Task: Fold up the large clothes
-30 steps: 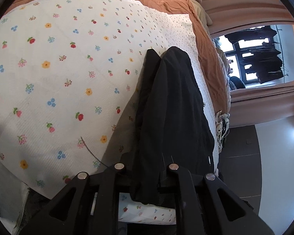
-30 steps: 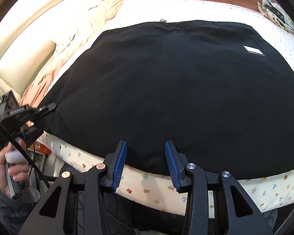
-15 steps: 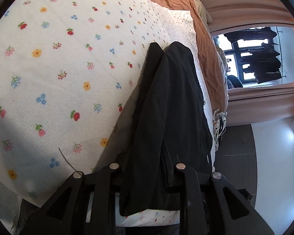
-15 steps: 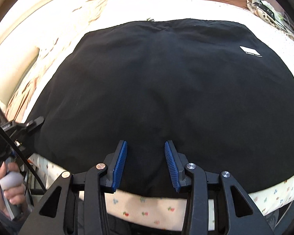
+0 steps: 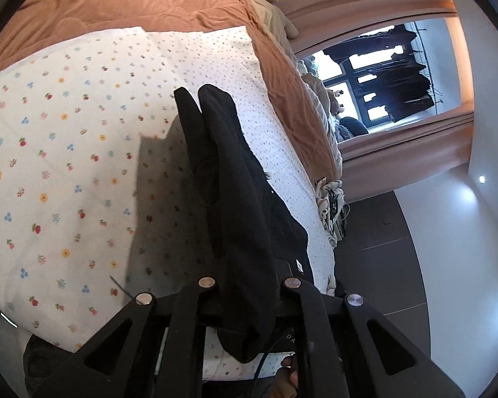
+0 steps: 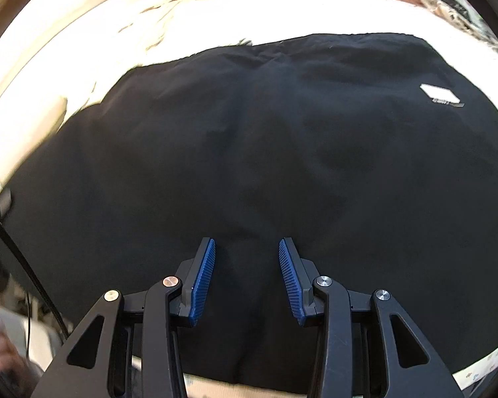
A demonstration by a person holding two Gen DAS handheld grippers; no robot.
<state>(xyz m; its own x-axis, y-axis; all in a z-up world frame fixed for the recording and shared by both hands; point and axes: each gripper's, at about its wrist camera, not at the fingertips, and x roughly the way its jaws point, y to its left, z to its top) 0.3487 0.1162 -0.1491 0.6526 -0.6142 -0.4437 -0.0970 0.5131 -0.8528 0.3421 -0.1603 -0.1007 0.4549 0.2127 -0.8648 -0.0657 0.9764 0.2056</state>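
Observation:
A large black garment [image 6: 282, 152] lies spread on a floral white sheet [image 5: 56, 172] over the bed; a white label [image 6: 440, 94] shows at its right. My left gripper [image 5: 247, 285] is shut on the garment's edge [image 5: 235, 199], lifting a fold that hangs through the jaws. My right gripper [image 6: 247, 278] is open, its blue pads [image 6: 202, 282] just above the garment's near hem, with cloth between them but not pinched.
A brown duvet [image 5: 132, 3] covers the far bed. A window with curtains [image 5: 381, 76] and dark floor [image 5: 381, 232] lie beyond the bed's edge. A small pile of cloth and cables [image 5: 330, 199] sits at the bed's corner. A cable [image 6: 26, 265] runs at left.
My left gripper has lifted and turned with the garment's edge, so more duvet and room show. My right gripper has moved forward over the garment's hem, still open.

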